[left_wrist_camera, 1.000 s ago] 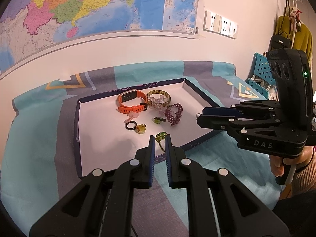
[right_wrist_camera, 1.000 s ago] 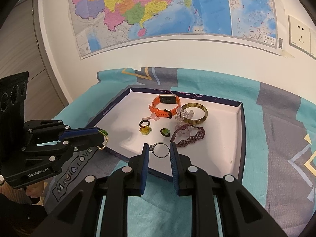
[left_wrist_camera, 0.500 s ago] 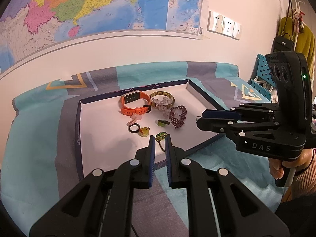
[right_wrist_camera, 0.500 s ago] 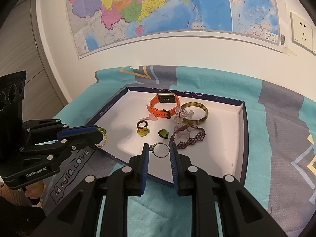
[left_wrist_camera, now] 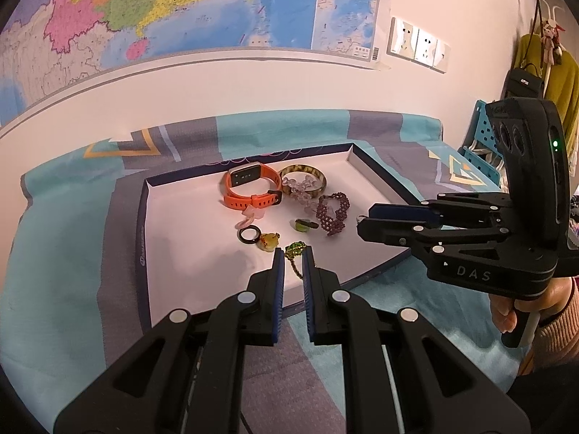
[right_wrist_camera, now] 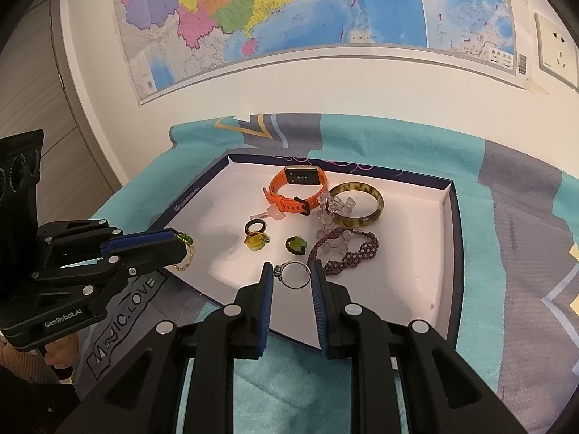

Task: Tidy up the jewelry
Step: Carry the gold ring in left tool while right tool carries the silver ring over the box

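Note:
A white tray with a dark blue rim [left_wrist_camera: 144,238] [right_wrist_camera: 448,224] lies on the cloth. In it are an orange watch band [left_wrist_camera: 249,190] [right_wrist_camera: 296,188], an amber bangle [left_wrist_camera: 304,177], a purple beaded bracelet [left_wrist_camera: 333,213], a clear crystal bracelet [right_wrist_camera: 334,206], a black ring [left_wrist_camera: 249,234], a yellow-stone ring [left_wrist_camera: 269,241] and a green-stone ring [right_wrist_camera: 295,245]. My left gripper [left_wrist_camera: 293,255] [right_wrist_camera: 181,244] is shut on a gold chain with a green stone [left_wrist_camera: 295,249], over the tray's near left edge. My right gripper [right_wrist_camera: 292,271] [left_wrist_camera: 362,218] is shut on a thin silver ring [right_wrist_camera: 296,275] above the tray's front.
A teal and grey patterned cloth [left_wrist_camera: 72,253] covers the surface. The wall with a map [right_wrist_camera: 289,18] stands close behind it, with sockets [left_wrist_camera: 416,49] to the right. A blue crate [left_wrist_camera: 477,144] and hanging clothes are at far right. A hand [left_wrist_camera: 521,300] holds each gripper's handle.
Both grippers keep their hold in almost the same place. The left wrist view has drifted slightly.

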The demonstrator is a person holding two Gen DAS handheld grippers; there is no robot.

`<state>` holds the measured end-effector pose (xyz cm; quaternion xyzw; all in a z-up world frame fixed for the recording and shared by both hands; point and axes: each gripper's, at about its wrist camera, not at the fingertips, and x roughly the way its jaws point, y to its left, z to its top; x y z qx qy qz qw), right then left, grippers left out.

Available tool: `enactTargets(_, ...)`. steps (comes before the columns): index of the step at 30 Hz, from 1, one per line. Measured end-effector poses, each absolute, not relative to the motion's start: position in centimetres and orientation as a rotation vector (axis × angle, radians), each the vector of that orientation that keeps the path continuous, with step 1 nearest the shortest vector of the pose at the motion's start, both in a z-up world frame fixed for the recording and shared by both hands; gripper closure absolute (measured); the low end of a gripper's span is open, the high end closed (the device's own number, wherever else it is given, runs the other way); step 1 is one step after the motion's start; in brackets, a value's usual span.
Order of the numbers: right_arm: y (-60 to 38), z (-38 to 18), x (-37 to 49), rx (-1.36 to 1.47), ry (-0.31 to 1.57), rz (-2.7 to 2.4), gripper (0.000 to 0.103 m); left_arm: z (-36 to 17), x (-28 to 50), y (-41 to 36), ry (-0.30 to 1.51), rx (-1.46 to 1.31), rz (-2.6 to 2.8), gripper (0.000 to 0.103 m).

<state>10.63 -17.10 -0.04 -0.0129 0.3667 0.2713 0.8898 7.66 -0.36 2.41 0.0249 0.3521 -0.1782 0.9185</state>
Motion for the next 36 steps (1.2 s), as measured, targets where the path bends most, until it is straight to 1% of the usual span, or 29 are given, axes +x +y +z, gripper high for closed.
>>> enactTargets(15,-16.8,-0.4,11.2,-0.026,0.774,0.563,0.084,1.8,8.7,-0.4,0.738,0.047,-0.356,0.092)
enactTargets(36,-15.9,-2.2,12.9,-0.031,0.838,0.550,0.083,-0.7,11.3,-1.1,0.806,0.037,-0.329,0.092)
